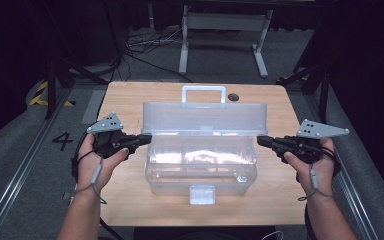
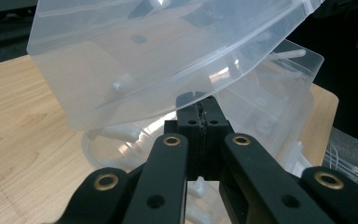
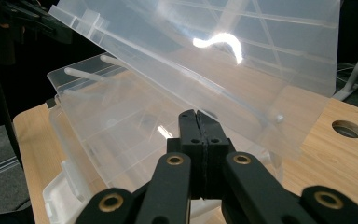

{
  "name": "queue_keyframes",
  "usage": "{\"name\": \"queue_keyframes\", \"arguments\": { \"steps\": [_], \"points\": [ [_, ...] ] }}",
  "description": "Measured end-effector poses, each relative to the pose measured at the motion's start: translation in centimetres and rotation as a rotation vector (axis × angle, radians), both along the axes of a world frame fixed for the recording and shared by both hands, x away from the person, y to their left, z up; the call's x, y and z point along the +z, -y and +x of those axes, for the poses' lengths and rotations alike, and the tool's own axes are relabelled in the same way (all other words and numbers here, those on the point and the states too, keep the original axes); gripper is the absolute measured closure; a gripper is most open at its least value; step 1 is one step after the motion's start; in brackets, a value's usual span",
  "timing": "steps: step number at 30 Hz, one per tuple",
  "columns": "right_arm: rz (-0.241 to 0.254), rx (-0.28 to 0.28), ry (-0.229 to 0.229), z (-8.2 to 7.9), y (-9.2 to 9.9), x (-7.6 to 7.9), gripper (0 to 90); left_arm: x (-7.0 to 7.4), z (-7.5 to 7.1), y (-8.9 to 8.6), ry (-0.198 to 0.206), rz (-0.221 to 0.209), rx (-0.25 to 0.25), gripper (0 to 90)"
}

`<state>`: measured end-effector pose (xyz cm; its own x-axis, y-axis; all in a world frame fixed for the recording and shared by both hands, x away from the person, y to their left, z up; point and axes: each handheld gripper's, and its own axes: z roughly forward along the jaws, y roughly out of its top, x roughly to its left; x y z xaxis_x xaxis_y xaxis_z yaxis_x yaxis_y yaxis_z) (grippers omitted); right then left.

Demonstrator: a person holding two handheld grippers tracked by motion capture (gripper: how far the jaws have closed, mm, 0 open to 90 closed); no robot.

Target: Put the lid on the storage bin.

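Clear plastic storage box (image 1: 202, 162) sitting at the centre of the frame on the wooden worktop (image 1: 125, 100), its lid (image 1: 205, 117) standing raised behind it, white handle (image 1: 203, 93) uppermost. Left gripper (image 1: 147, 136) pointing in at the box's left end, jaws pressed together, pinching nothing. Right gripper (image 1: 261, 140) mirroring it at the right end, jaws likewise pressed together on nothing.

Each hand carries a black tool — the left tool (image 1: 147, 136) and the right tool (image 1: 261, 141) alike. Both bear a grey three-cornered plate dotted with small dark holes. Brass-ringed rivets stud the black linkage arms. A thin grey cable — perhaps with a toggle — trails down each bare forearm.
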<state>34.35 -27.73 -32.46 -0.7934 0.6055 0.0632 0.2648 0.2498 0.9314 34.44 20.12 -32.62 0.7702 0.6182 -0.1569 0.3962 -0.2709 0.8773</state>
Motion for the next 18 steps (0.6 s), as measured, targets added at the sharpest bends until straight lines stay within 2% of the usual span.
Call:
{"name": "queue_keyframes", "arguments": {
  "steps": [18],
  "points": [
    [-0.031,0.006,-0.027,-0.28,-0.04,-0.17,90.0,-0.36,-0.10,-0.36,-0.018,0.016,-0.011,89.6]
  ]
}}
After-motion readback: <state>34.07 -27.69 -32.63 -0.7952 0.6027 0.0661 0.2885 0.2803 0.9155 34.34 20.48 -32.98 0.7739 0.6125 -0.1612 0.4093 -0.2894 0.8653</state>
